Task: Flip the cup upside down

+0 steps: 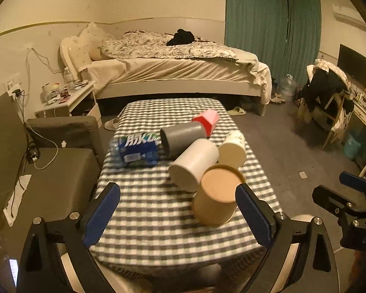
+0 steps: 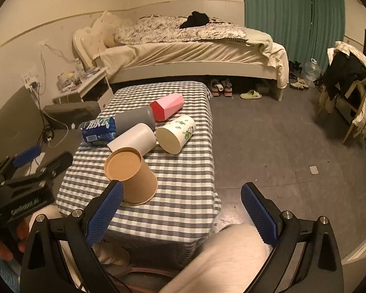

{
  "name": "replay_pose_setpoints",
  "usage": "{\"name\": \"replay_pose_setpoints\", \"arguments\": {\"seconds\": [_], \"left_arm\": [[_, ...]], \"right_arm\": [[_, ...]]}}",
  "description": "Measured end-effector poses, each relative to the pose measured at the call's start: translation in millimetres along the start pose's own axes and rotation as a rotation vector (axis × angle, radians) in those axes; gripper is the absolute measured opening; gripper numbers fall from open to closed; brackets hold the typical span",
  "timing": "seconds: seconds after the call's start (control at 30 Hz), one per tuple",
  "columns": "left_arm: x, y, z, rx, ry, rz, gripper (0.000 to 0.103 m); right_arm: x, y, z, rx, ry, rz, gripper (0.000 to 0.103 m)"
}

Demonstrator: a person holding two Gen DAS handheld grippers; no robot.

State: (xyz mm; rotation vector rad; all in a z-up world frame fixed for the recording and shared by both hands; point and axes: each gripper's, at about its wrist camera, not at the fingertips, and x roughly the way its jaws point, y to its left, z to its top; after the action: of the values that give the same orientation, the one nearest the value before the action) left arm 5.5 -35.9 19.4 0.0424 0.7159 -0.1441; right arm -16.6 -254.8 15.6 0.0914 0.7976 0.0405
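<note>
Brown paper cup [image 1: 217, 199] stands upside down on the checked cloth of the bench [image 1: 158, 229], its flat base up and its rim on the cloth, near the front edge. Just behind it lie a white cup [image 1: 195, 164], a grey cup [image 1: 183, 138], a printed cup [image 2: 177, 133], a red-and-pink carton [image 2: 168, 106] and a blue-labelled bottle [image 1: 136, 151], all on their sides. Left claw [image 1: 178, 216] is spread wide and holds nothing; right claw [image 2: 181, 213] is likewise spread and empty, its left finger just beside the brown cup.

blue bottle [image 1: 136, 151] blurred, cap end indistinct
</note>
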Motion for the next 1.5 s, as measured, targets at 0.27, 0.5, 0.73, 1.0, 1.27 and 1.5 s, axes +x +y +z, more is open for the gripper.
{"name": "replay_pose_setpoints", "arguments": {"seconds": [0.27, 0.5, 0.73, 1.0, 1.27, 1.5], "left_arm": [[-0.4, 16.5, -22.6, -0.023, 0.026, 0.031, 0.099], [0.4, 21.9, -27.3, -0.031, 0.027, 0.028, 0.099], [3.5, 22.6, -27.9, -0.026, 0.028, 0.031, 0.099], [3.7, 24.1, -28.1, -0.027, 0.029, 0.032, 0.099], [7.0, 25.2, -29.2, -0.031, 0.034, 0.043, 0.099], [8.0, 25.1, -31.8, -0.020, 0.037, 0.050, 0.099]], "right_arm": [[14.4, 21.5, -26.9, -0.034, -0.011, -0.014, 0.103], [22.4, 24.0, -30.9, -0.018, -0.018, -0.043, 0.103], [24.7, 20.8, -29.3, 0.012, -0.013, -0.056, 0.103], [25.2, 21.2, -28.7, 0.012, -0.016, -0.062, 0.103], [27.1, 20.2, -29.9, 0.018, -0.009, -0.061, 0.103], [27.5, 20.4, -31.1, 0.016, -0.003, -0.061, 0.103]]}}
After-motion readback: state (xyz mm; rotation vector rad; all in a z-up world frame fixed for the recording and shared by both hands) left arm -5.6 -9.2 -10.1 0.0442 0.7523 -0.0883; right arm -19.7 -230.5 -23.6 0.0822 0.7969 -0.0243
